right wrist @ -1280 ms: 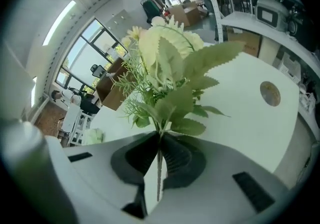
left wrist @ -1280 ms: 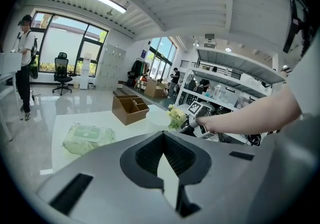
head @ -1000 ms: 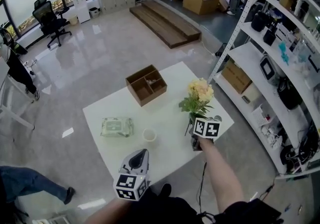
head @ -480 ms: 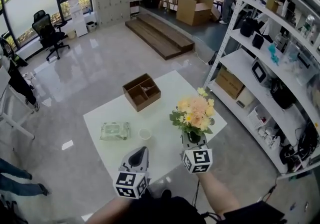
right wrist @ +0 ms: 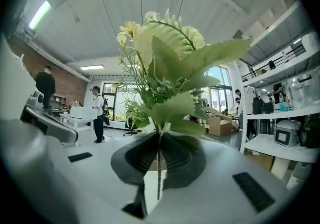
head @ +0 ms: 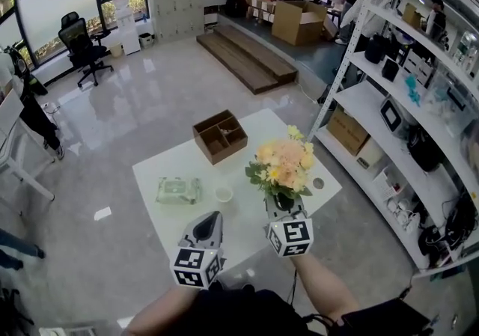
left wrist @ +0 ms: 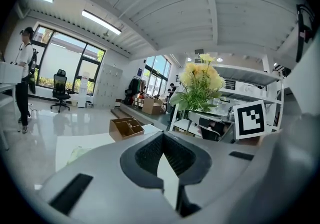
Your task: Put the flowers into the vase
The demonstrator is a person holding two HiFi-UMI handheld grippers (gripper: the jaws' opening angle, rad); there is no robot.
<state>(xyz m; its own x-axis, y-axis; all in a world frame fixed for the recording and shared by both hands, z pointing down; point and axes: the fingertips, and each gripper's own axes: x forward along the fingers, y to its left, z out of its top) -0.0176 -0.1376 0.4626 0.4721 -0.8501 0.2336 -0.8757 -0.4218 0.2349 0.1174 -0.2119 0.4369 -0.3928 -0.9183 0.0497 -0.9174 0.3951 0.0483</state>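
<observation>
Above the white surface, clamped by its thin stem in the narrow jaws of the right gripper: flower bouquet, stem upright. Down and left of it, on the surface: small white vase, mouth up. Left gripper jaws together, empty.

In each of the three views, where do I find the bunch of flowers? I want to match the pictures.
Head view: the flowers sit slightly right of centre and below it.
Left gripper view: right of centre, in the upper half.
Right gripper view: they fill the centre, stem clamped between the jaws.
Shared landmark: the white shelving, at the right in every view.
</observation>
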